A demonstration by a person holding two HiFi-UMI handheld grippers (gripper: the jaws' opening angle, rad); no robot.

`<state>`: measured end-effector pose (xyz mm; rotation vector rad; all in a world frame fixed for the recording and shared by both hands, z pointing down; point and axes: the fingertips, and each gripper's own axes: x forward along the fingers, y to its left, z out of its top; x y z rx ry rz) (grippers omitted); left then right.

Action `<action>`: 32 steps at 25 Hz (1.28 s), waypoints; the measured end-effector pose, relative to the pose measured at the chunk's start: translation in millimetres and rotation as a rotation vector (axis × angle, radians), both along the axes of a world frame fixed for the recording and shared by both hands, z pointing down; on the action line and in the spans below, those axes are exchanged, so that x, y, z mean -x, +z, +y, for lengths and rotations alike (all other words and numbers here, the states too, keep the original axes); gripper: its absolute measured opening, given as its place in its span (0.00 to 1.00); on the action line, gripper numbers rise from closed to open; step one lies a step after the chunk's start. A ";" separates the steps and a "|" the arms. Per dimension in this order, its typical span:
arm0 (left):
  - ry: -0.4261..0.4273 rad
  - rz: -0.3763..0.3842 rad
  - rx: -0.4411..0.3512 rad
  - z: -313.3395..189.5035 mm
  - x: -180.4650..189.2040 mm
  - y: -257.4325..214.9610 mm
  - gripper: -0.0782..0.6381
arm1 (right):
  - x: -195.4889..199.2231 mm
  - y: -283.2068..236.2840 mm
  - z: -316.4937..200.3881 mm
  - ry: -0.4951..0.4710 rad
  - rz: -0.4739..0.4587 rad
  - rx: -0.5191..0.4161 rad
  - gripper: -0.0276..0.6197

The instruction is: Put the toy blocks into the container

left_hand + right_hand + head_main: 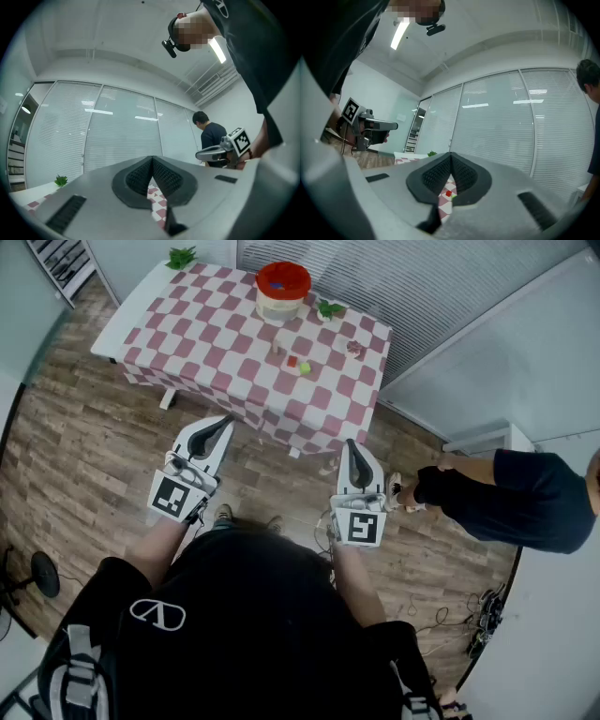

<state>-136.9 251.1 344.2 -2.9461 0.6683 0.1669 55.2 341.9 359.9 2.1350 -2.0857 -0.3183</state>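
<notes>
Pre-grasp: person is holding left gripper [223, 425] and right gripper [352, 448] well short of the surface [216, 334], fingers closed and empty; toy blocks [292, 361] are lying near the container [279, 306], so next move is likely needing approach plus opening.

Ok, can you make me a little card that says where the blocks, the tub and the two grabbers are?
table: table with checked cloth, ahead of the grippers
container: container with red top, at the table's far side
blocks: red block and green block, close together on the cloth, outside the container
left gripper: left gripper shut, empty, over the floor
right gripper: right gripper shut, empty, over the floor
</notes>
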 end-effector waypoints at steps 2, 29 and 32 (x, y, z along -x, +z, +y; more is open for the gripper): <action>0.001 0.001 0.003 0.5 -0.4 0.1 0.12 | 0.5 1.2 -0.2 0.000 -0.001 0.004 0.05; -0.066 -0.007 -0.023 18.7 -25.2 -3.0 0.12 | -28.0 -1.4 9.4 -0.065 -0.050 -0.062 0.05; -0.090 -0.007 -0.029 22.6 -36.5 -2.6 0.12 | -37.8 2.7 7.1 -0.096 -0.056 -0.067 0.05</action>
